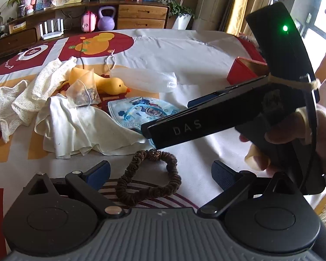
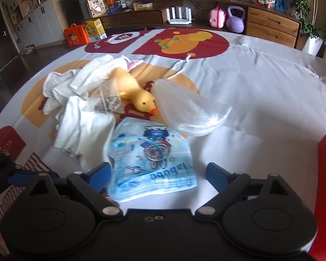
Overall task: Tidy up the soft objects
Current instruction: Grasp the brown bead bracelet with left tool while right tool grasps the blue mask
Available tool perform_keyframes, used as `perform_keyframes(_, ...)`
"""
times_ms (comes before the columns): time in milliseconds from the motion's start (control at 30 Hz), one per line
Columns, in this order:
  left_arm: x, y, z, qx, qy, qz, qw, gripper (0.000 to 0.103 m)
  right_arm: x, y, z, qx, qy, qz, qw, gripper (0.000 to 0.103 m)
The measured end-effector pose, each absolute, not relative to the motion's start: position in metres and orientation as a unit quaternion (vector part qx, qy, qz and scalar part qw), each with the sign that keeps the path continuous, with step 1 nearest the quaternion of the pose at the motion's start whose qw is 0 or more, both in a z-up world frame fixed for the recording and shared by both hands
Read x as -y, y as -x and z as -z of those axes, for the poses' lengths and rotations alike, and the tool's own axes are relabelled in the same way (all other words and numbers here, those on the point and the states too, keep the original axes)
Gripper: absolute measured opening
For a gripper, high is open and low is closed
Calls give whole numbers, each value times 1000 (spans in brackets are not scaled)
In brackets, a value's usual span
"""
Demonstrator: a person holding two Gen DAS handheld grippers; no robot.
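While the left gripper (image 1: pixel 160 174) hangs with jaws spread around the brown scrunchie (image 1: pixel 148 176) on the tablecloth (image 1: pixel 206 50), it should sink until both pads flank the loop before squeezing. From the right wrist, the right gripper (image 2: pixel 158 174) stands wide, empty, over the blue face mask (image 2: pixel 150 161); pinch its near edge, clear of the yellow duck (image 2: pixel 132 92).
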State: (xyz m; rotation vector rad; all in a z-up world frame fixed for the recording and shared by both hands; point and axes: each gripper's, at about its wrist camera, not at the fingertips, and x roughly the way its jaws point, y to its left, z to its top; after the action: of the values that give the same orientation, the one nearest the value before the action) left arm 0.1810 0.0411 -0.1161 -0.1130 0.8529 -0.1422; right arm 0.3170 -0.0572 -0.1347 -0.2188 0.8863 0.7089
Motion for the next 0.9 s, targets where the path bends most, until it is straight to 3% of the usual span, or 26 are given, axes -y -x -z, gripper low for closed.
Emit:
perform_keyframes(167,-39,-184,123,-416,53,65,906,97,59,-317,140,-417,110,-336,838,88)
perform_keyframes(367,-34,-185,131,-422,30,52,905,83,58,-312,140,-400,144,-335,841,75)
perform_keyframes(533,-30,-182,131,-415,5,34,909,66,62,-310,139,-392,154,-332,844,59)
perform_keyframes(633,-31,-182,129,-413,9,28,910,52,65,-312,138,-393,150,-328,846,52)
perform_keyframes(700,-31,-181,129,-411,8,26,911,37,66,-312,138,-391,151,-327,847,45)
perform_keyframes(733,-30,-181,129,-410,6,26,912,36,67,-311,137,-390,153,-326,848,41)
perform_keyframes(900,-30,-181,128,-408,13,22,913,20,69,-309,136,-386,153,-323,851,39)
